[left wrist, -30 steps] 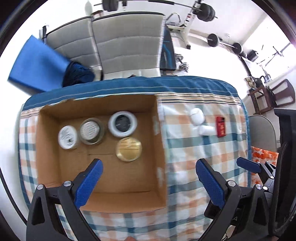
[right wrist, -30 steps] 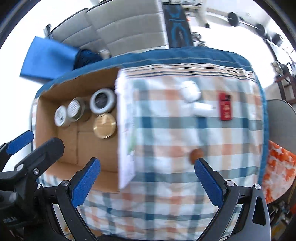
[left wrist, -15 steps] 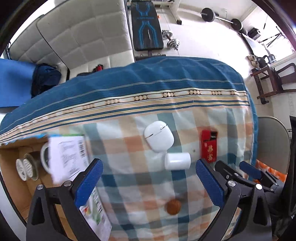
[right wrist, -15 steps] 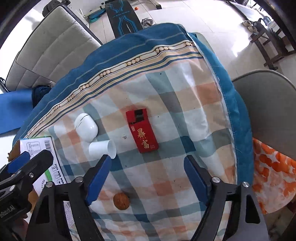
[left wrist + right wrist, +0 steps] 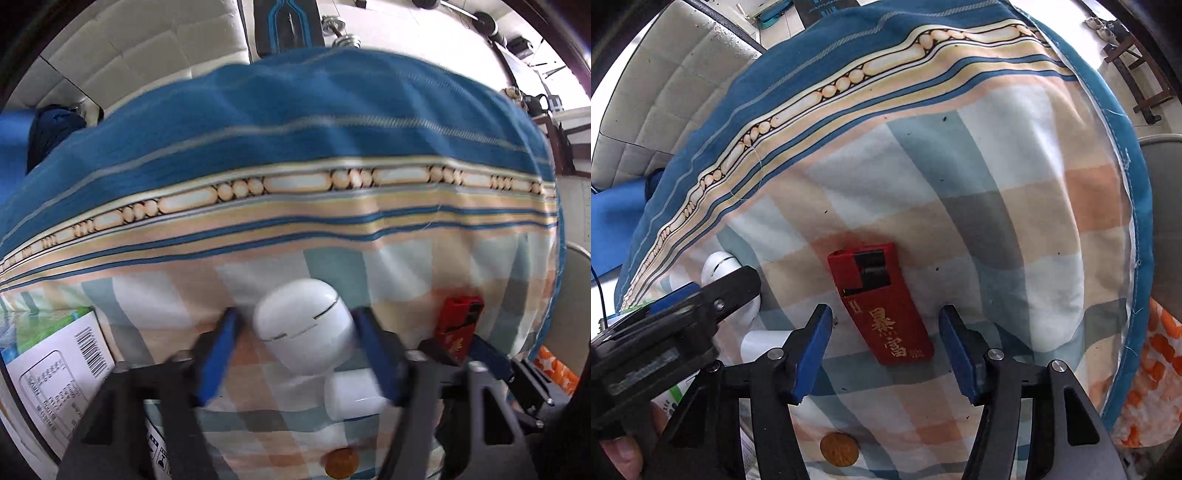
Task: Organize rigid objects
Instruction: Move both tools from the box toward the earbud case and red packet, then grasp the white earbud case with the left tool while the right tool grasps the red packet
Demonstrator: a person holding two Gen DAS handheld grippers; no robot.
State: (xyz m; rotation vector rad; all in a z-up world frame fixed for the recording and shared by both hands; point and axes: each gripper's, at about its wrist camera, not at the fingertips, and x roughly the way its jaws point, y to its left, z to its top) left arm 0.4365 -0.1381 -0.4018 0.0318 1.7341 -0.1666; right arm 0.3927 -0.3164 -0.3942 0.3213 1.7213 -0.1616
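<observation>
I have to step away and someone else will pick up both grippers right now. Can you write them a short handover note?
Left gripper: open, straddling the white earbud case, not yet clamped.
Right gripper: open, lined up over the red lighter, not gripping.
On the checked tablecloth: a small white cylinder touching the case, and a brown round piece nearer you.
Done: nothing held.
Left: grasp the case and lighter, then collect the other two.
</observation>
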